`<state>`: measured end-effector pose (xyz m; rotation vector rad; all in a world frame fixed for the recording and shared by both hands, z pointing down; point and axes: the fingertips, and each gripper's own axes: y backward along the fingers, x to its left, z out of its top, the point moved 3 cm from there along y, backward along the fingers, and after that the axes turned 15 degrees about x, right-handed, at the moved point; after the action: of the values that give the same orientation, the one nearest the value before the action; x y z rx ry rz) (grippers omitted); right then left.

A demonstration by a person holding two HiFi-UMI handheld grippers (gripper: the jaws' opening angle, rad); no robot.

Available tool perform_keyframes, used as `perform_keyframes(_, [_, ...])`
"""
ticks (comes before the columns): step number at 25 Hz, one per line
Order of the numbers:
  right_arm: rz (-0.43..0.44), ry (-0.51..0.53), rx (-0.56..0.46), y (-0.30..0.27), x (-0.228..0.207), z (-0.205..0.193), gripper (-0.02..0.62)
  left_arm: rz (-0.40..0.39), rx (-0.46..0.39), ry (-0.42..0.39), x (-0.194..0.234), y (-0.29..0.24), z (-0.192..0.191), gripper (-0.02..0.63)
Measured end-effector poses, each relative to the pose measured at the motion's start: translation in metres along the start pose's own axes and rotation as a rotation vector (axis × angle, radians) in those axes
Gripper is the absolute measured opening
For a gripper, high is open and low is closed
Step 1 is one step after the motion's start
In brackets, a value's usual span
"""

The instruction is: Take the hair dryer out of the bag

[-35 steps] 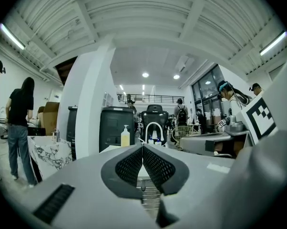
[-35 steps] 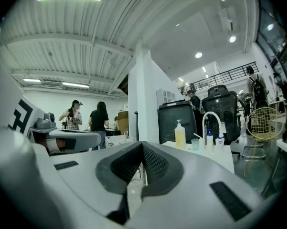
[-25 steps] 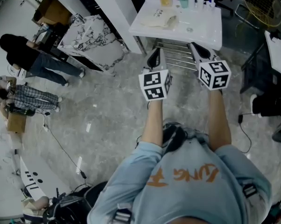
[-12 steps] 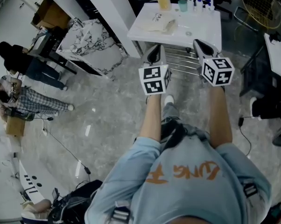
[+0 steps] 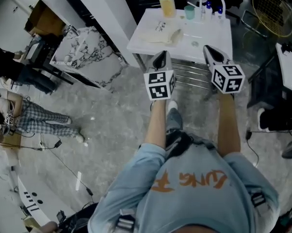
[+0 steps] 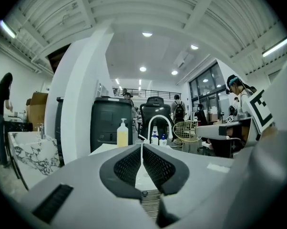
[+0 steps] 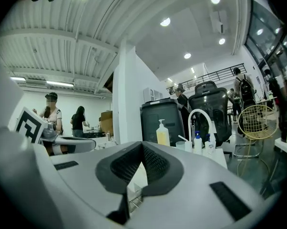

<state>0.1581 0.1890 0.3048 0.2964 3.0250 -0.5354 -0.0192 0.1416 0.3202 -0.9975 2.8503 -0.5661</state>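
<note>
Near the white table (image 5: 211, 33), left claw (image 6: 142, 149) and right claw (image 7: 142, 146) are closed, empty.

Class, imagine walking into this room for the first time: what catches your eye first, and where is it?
The two shut, empty grippers stand out in the middle of the head view, the left gripper and the right gripper held out side by side. Just beyond them is the white table, carrying a pale cloth bag near its left side and a yellow bottle at its far edge.
</note>
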Motion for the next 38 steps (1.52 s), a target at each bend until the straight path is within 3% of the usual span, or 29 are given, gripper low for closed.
perform_keyframes(9, [0.042, -0.054, 0.165, -0.11, -0.011, -0.031, 0.0, -0.019, 0.165, 0.065, 0.055, -0.1, -0.041, 0.003])
perform_keyframes(15, [0.055, -0.047, 0.244, -0.187, -0.027, -0.031, 0.0, -0.054, 0.285, 0.091, 0.085, -0.174, -0.063, 0.003])
perform_keyframes(22, [0.034, -0.098, 0.301, -0.277, -0.062, -0.03, 0.0, -0.119, 0.376, -0.1, 0.111, -0.267, -0.045, 0.004])
perform_keyframes(28, [-0.015, -0.121, 0.31, -0.321, -0.094, -0.012, 0.0, -0.179, 0.398, -0.125, 0.142, -0.327, -0.019, 0.005])
perform_keyframes(30, [-0.038, -0.127, 0.321, -0.323, -0.104, -0.011, 0.0, -0.223, 0.421, -0.193, 0.136, -0.339, -0.017, 0.015])
perform_keyframes(32, [-0.067, -0.144, 0.333, -0.32, -0.117, -0.014, 0.0, -0.278, 0.454, -0.294, 0.122, -0.349, -0.021, 0.093])
perform_keyframes(34, [-0.091, -0.16, 0.351, -0.318, -0.13, -0.019, 0.0, -0.311, 0.495, -0.369, 0.11, -0.357, -0.028, 0.114])
perform_keyframes(38, [-0.08, -0.156, 0.382, -0.331, -0.146, -0.026, 0.0, -0.296, 0.539, -0.423, 0.103, -0.378, -0.041, 0.118])
